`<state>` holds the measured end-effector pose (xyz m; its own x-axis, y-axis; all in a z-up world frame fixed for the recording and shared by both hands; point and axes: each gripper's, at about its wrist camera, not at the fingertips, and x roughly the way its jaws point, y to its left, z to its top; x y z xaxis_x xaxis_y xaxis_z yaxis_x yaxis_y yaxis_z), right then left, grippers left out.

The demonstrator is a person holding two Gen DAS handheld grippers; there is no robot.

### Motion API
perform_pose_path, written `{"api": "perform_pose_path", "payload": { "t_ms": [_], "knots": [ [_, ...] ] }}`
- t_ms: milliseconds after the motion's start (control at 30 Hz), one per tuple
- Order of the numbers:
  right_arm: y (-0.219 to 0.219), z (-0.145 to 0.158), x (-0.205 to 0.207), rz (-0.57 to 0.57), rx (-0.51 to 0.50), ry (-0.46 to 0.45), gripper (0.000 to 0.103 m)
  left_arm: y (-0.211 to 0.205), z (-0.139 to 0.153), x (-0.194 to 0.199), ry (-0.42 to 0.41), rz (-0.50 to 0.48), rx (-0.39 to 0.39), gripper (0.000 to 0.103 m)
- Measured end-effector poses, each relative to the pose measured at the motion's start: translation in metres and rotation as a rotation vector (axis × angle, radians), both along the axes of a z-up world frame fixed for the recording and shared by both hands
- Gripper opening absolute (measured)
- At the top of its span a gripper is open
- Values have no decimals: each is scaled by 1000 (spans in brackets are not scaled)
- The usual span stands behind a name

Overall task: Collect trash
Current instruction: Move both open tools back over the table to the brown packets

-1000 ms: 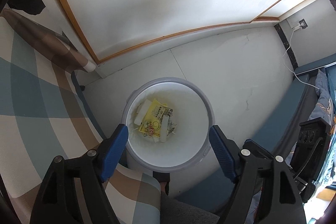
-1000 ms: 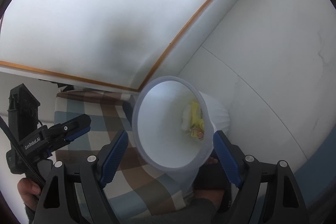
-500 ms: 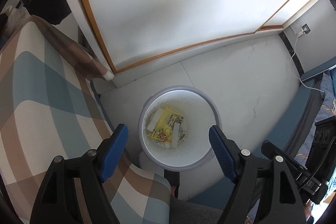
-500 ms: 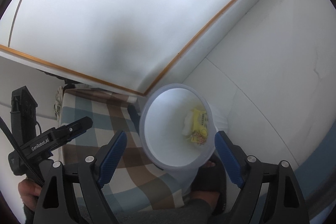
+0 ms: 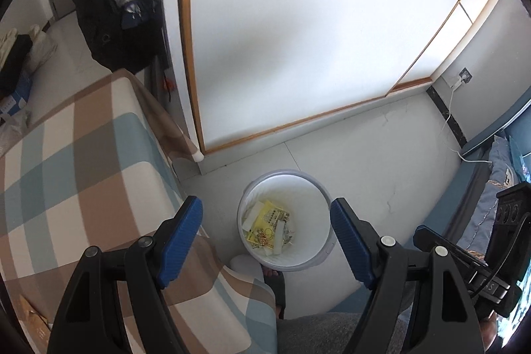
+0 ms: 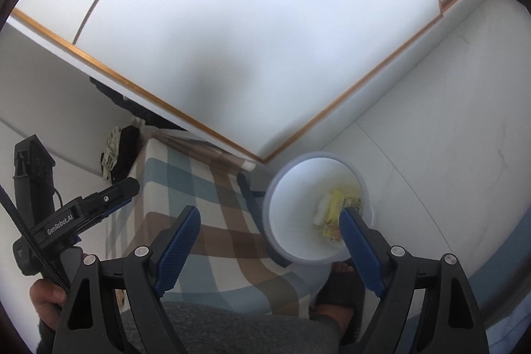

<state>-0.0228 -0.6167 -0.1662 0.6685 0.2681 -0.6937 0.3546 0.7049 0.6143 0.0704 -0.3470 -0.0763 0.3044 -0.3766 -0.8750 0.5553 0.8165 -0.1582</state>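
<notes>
A white waste bin (image 5: 284, 219) is seen standing on the pale floor (image 5: 381, 161) beside a checked mattress (image 5: 76, 175); yellow wrappers and white scraps (image 5: 268, 226) lie at its bottom. The left gripper (image 5: 265, 234) is held above it, jaws spread and empty. The right gripper (image 6: 268, 241) is likewise spread wide (nothing between its pads).

Black plastic left claw (image 5: 265, 236) with ribbed blue pads and silver screws, matching right claw (image 6: 270, 236), white "GenRobot.AI" lettering on the left handle, black ribbed cable, grey trousers (image 6: 232, 334), black open-toed slipper (image 6: 341, 294)
</notes>
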Motion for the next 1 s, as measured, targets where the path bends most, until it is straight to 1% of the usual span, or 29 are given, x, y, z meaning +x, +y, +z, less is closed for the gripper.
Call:
{"api": "perform_pose_path", "payload": {
  "t_ms": [133, 267, 500, 633, 733, 867, 967, 1000],
  "knots": [
    [17, 27, -2, 8, -29, -53, 86, 24, 20, -7, -69, 20, -17, 76],
    [39, 55, -4, 34, -45, -112, 86, 59, 38, -12, -147, 72, -33, 76],
    [91, 94, -2, 104, -92, -205, 86, 124, 57, -16, -219, 171, -84, 76],
    [126, 108, 1, 170, -127, -238, 86, 158, 69, -17, -249, 220, -105, 76],
    [154, 120, 6, 203, -194, -260, 86, 186, 75, -18, -274, 278, -100, 76],
    [193, 130, 12, 289, -240, -300, 86, 224, 72, -14, -282, 359, -117, 76],
    [227, 134, 17, 358, -291, -316, 86, 250, 66, -13, -273, 432, -125, 76],
    [235, 134, 18, 372, -292, -319, 86, 258, 65, -14, -265, 447, -136, 76]
  ]
}}
